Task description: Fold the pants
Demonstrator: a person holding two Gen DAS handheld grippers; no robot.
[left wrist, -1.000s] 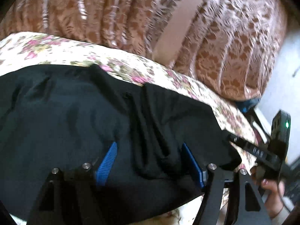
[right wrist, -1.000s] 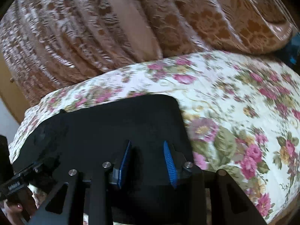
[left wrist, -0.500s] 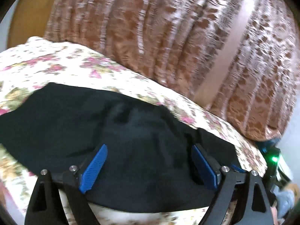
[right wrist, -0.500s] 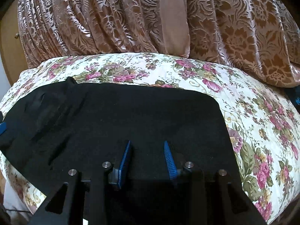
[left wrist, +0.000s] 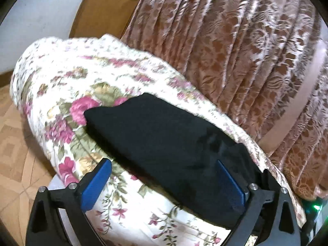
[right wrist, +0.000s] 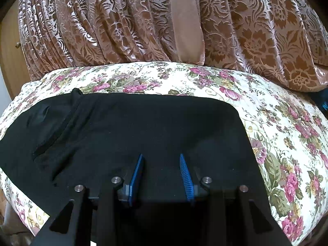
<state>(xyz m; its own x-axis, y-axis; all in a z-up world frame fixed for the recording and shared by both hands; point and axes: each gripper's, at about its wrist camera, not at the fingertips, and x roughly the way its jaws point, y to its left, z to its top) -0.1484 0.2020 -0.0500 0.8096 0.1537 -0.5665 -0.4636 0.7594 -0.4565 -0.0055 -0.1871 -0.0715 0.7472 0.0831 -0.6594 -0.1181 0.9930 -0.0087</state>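
Note:
Black pants (right wrist: 143,127) lie flat and folded on a floral quilt (right wrist: 287,135). A zip pocket shows near their left end. In the left wrist view the pants (left wrist: 164,143) run from the centre to the lower right. My left gripper (left wrist: 164,176) is wide open above the near edge of the pants, holding nothing. My right gripper (right wrist: 162,164) is open with a narrower gap, hovering over the near middle of the pants, with no cloth between the blue pads (right wrist: 185,174).
A brown patterned curtain (right wrist: 143,24) hangs behind the bed. A wooden door (left wrist: 102,10) and a tiled floor (left wrist: 12,143) lie to the left. The quilt's left edge (left wrist: 30,94) drops off to the floor.
My left gripper has swung left along the pants and let go of the cloth it was bunched in. The pants now lie smoother. My right gripper pulled back a little.

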